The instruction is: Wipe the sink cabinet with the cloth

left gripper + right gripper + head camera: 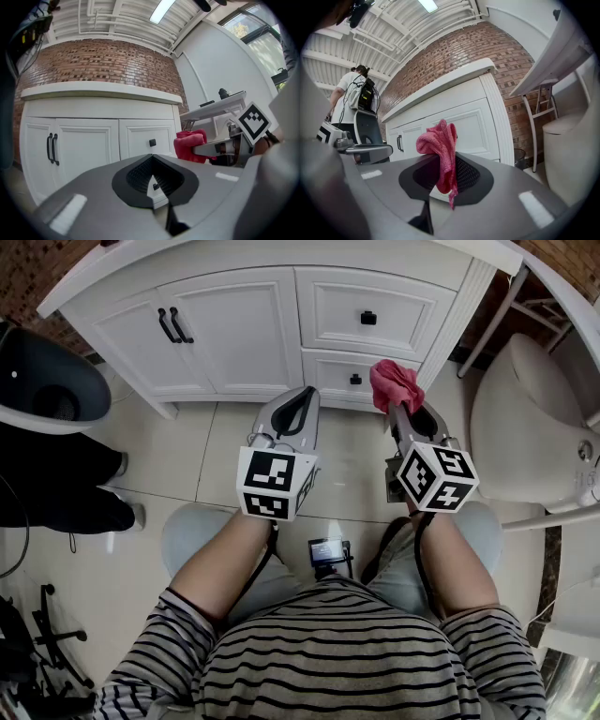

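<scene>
Pink-red knitted cloth (440, 150), pinched between the closed jaws of the right gripper (397, 409). It bunches above the jaw tips, and one frayed corner hangs down into the dark opening behind them. In the head view the cloth sits in front of the white panelled sink cabinet (234, 324), near its right corner post and beside the right end of the lower of two drawers. Whether it touches the cabinet face cannot be told.

Each drawer carries a small black knob (368, 318). The two doors to the left carry a pair of black bar handles (170, 325) set side by side. A white countertop (93, 90) overhangs the cabinet, with a red brick wall (103, 61) behind it.

Left gripper (151, 157): jaws closed tip to tip with nothing between them. It is level with the right gripper, to its left, and points at the middle of the cabinet. Each gripper bears a cube with black-and-white square markers (272, 484) at its rear.

The person's bare forearms and dark-and-grey striped top (347, 662) fill the lower part of the head view, above a pale tiled floor (178, 456). A white rounded fixture (525, 418) stands to the right of the cabinet, and a dark shell-shaped seat with a white rim (42, 381) to its left. In the right gripper view a second person in a white top (347, 93) stands at the far left.
</scene>
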{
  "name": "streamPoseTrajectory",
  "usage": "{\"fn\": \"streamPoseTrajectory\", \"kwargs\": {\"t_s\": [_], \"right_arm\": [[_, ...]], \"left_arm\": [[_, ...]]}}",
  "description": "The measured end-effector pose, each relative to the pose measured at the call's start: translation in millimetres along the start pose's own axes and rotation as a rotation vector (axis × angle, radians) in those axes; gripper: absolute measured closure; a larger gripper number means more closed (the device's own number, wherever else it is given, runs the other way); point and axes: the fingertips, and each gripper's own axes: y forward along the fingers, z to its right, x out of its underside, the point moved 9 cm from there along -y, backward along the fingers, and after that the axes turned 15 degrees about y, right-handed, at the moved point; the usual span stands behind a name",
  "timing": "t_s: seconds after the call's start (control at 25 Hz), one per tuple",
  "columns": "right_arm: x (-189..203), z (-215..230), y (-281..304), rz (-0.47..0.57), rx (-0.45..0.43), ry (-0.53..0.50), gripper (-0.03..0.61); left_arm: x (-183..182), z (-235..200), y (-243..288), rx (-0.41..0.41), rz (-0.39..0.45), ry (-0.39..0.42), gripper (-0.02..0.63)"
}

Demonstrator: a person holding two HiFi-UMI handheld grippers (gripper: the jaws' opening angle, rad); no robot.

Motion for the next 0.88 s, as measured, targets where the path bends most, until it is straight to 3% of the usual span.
{"fn": "streamPoseTrajectory", "kwargs": {"t_s": [0.16,0.32,0.52,0.68,0.88], "right_arm": [[-19.1,-19.2,24.3,0.001,-0.040,0.022,0.506],[-41.3,-49.2,67.4,0.015,-0.120,-0.041,0.506],[-63.9,-77.5,125.5,0.034,-0.216,-0.080,0.506],[-71.7,-103.2,161.7,0.021,-0.304,-0.077,0.506],[-84.4,-117.3,190.0,0.031,-0.312,-0.051,0.506]], "left_arm": [[-4.2,-4.4,-0.9,-0.002,0.012,-0.022,0.623],[0.7,-3.5,-6.1,-0.009,0.021,-0.063,0.623],[-4.2,0.2,-8.5,-0.005,0.067,-0.031,0.623],[-5.3,-6.1,-5.0,-0.002,0.072,-0.051,0.623],[-0.8,-11.8,0.8,-0.002,0.061,-0.049,0.623]]}}
